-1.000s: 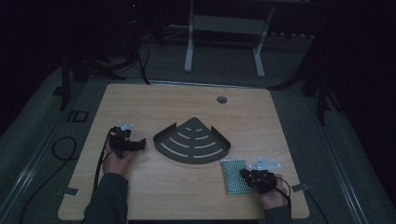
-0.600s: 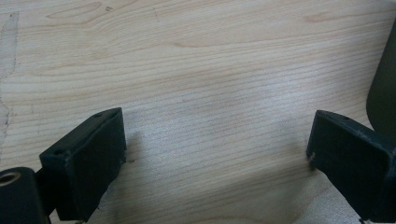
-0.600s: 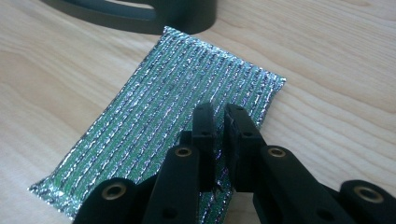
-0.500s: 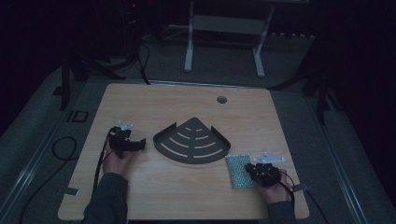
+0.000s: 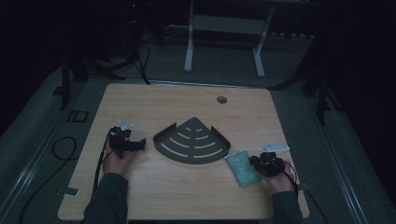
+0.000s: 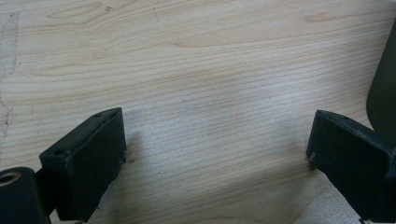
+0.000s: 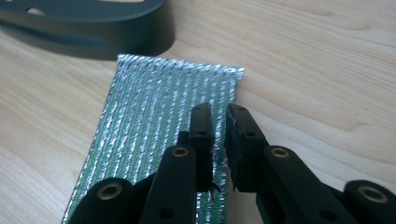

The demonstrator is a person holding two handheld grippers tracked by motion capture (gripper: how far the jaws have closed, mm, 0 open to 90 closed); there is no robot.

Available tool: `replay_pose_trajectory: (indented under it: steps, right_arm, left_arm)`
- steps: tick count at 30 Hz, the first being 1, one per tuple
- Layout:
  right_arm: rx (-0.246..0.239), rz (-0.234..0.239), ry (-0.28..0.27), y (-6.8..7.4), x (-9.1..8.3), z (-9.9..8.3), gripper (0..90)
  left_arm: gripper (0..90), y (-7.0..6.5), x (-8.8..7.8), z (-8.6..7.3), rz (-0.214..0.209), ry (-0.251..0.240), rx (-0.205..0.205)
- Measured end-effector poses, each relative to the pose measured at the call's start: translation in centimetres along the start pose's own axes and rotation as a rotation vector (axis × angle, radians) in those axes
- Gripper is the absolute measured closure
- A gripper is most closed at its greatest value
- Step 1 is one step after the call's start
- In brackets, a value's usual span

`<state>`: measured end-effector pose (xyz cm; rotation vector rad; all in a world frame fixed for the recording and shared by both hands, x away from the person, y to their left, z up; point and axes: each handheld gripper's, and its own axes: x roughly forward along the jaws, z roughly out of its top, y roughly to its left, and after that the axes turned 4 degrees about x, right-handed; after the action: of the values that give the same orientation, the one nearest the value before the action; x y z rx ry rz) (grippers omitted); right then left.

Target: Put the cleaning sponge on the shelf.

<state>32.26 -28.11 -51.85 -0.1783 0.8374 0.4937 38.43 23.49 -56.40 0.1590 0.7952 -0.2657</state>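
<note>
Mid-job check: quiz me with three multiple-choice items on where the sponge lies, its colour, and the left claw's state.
1. Where does the sponge lie?
A. inside the shelf
B. on the table, right of the shelf
C. over the table's round hole

2. What colour is the sponge?
A. yellow
B. red
C. shiny green and silver

3. How does the left claw stand?
A. open, nothing between its jaws
B. shut on the sponge
C. shut on the shelf's rim

Answers:
1 B: the sponge lies flat on the table beside the dark shelf.
2 C: the right gripper view shows glittering green-silver stripes.
3 A: the left claw has its jaws wide apart over bare wood.
</note>
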Motion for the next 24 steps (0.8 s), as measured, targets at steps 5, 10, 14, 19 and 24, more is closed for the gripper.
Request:
replay_pose_trajectory:
  steps: [5,10,14,19,24]
  right_arm:
    - [0.011,-0.002,0.046,-0.5,-0.1,0.8,80.6]
    - [0.007,-0.001,0.102,-0.6,0.5,1.3,80.5]
    - [0.028,0.012,0.129,-0.9,0.7,1.5,80.6]
    - [0.035,0.018,0.170,-1.1,1.1,1.5,81.2]
    - [0.038,0.029,0.177,-1.2,1.1,1.7,80.7]
  left_arm:
    - [5.2,0.0,0.0,0.0,0.000,0.000,0.000]
    - [5.2,0.0,0.0,0.0,0.000,0.000,0.000]
    - [5.2,0.0,0.0,0.0,0.000,0.000,0.000]
    - [5.2,0.0,0.0,0.0,0.000,0.000,0.000]
    - [5.2,0.0,0.0,0.0,0.000,0.000,0.000]
